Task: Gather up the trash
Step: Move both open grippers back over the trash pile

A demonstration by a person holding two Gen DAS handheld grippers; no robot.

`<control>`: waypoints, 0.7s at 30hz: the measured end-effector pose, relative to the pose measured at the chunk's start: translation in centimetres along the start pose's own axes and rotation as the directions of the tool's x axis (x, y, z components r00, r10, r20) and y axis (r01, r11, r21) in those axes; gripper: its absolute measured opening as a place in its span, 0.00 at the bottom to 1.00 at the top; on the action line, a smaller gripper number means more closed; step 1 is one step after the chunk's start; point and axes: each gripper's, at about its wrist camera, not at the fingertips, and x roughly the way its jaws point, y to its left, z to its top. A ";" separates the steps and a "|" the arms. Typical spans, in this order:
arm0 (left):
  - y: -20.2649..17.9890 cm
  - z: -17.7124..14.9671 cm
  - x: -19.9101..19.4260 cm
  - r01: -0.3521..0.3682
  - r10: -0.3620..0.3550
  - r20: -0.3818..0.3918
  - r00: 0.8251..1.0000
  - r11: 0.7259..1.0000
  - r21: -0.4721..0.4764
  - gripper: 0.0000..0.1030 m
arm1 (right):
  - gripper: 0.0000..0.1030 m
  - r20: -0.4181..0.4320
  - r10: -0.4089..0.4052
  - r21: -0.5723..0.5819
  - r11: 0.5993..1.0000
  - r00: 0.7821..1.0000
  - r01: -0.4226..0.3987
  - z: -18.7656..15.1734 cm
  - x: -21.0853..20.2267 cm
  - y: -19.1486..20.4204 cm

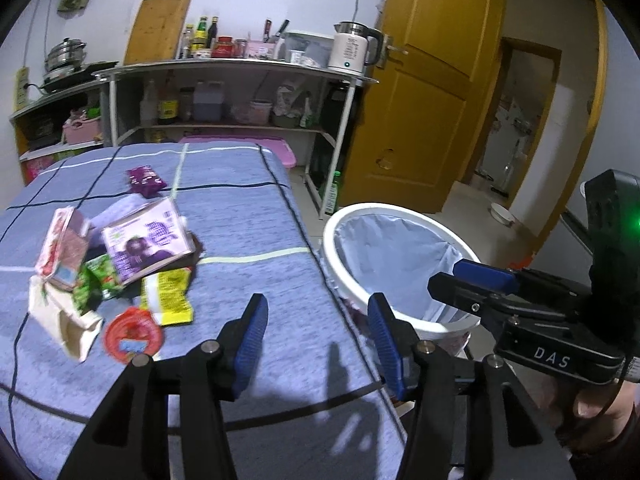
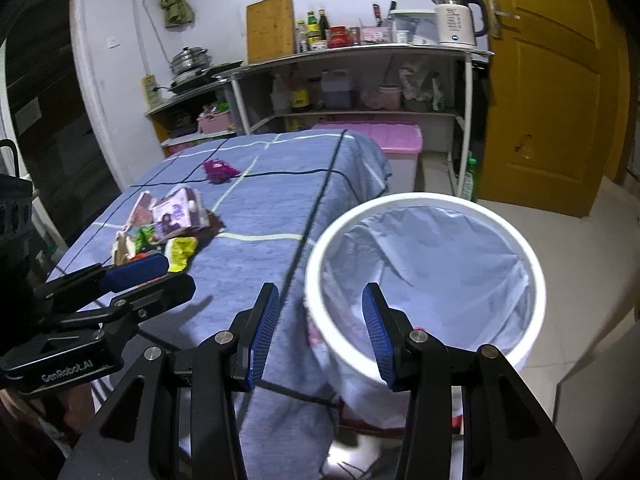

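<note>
A pile of trash lies on the blue checked table cloth (image 1: 248, 216): a purple carton (image 1: 146, 240), a pink carton (image 1: 62, 248), a green wrapper (image 1: 100, 280), a yellow wrapper (image 1: 168, 294), a red round lid (image 1: 134, 334), a cream paper bag (image 1: 64, 320). A purple wrapper (image 1: 144, 178) lies apart, farther back. A white trash bin (image 2: 428, 280) with a pale liner stands beside the table's right edge. My left gripper (image 1: 318, 316) is open and empty over the table edge, right of the pile. My right gripper (image 2: 320, 308) is open and empty at the bin's near rim.
Metal shelves (image 1: 240, 92) with bottles, a kettle (image 1: 352, 46) and a cutting board stand behind the table. A pink-lidded box (image 2: 384, 144) sits on the floor under them. A yellow door (image 1: 432, 92) stands open at the right.
</note>
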 end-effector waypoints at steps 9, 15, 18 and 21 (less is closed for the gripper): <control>2.6 -1.2 -2.0 -0.071 0.072 0.028 0.997 0.997 -0.031 0.55 | 0.46 -0.012 0.068 -0.034 0.997 0.998 -0.069 -0.3 0.9 2.7; 5.1 -2.3 -3.0 -0.133 0.136 0.030 0.990 0.988 -0.072 0.59 | 0.50 -0.024 0.114 -0.064 0.991 0.993 -0.115 -0.3 1.7 4.4; 6.4 -2.6 -3.3 -0.166 0.170 0.030 0.985 0.981 -0.098 0.60 | 0.51 -0.039 0.132 -0.066 0.989 0.990 -0.135 -0.3 2.2 5.0; 7.7 -2.7 -3.4 -0.195 0.200 0.028 0.979 0.973 -0.121 0.62 | 0.51 -0.055 0.145 -0.074 0.986 0.988 -0.149 -0.4 2.7 5.5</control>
